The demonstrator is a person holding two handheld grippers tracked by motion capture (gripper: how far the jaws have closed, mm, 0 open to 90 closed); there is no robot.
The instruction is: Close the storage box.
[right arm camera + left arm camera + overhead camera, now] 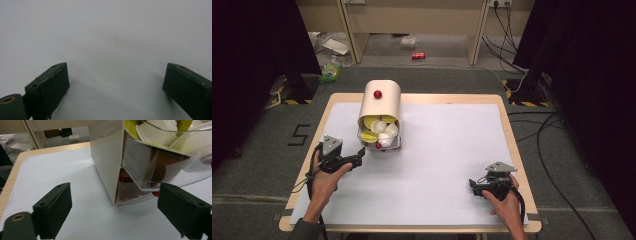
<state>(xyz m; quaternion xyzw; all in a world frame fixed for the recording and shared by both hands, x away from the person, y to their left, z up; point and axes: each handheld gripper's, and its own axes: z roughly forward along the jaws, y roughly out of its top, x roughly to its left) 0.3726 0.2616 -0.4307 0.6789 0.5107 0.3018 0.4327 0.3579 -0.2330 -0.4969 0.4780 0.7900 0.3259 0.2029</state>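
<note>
Just left of centre frame, the left gripper (357,159), fingers open and empty, nears the bin (380,112) of cups (380,131) on the counter (452,165); a nudge could spill them. Right gripper (474,187) rests open, lower right.

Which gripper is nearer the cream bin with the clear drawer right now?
Left. The left gripper sits just beside the bin's open drawer, jaws open; the right gripper rests far across the table.
</note>
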